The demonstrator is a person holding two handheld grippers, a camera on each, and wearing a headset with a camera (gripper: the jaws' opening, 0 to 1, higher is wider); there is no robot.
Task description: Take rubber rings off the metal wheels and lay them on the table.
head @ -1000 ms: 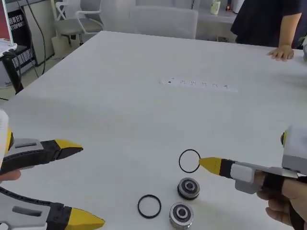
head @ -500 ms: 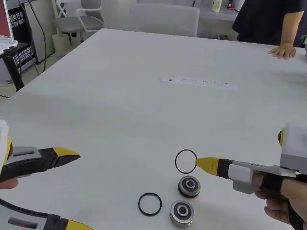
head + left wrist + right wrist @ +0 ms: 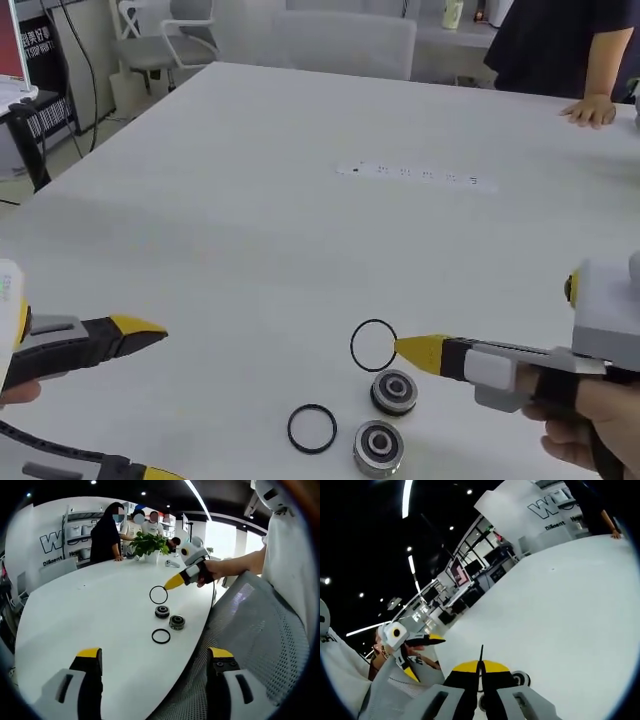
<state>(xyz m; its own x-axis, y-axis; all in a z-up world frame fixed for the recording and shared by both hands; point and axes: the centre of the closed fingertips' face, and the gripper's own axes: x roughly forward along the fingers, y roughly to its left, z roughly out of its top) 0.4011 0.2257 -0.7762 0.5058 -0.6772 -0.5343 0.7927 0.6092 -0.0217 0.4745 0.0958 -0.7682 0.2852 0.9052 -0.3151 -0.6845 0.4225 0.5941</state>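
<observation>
My right gripper (image 3: 400,348) is shut on a thin black rubber ring (image 3: 373,322), which it holds upright just above the white table (image 3: 250,220); the right gripper view shows that ring (image 3: 481,655) edge-on between the closed jaws. Two metal wheels (image 3: 394,392) (image 3: 379,445) with dark rims lie flat below the ring. A second black ring (image 3: 290,428) lies flat to their left. My left gripper (image 3: 160,405) stands open at the near left, well apart from them. In the left gripper view its jaws frame the loose ring (image 3: 153,636), the wheels (image 3: 162,612) and the held ring (image 3: 150,595).
A white power strip (image 3: 415,173) lies mid-table. A person's hand (image 3: 588,110) rests at the far right edge. Chairs (image 3: 340,40) stand behind the table. A potted plant (image 3: 150,545) stands at the far end in the left gripper view.
My right gripper has carried the ring a little to the left and nearer to me. The left gripper has sunk slightly lower in the picture. Wheels and the loose ring have stayed put.
</observation>
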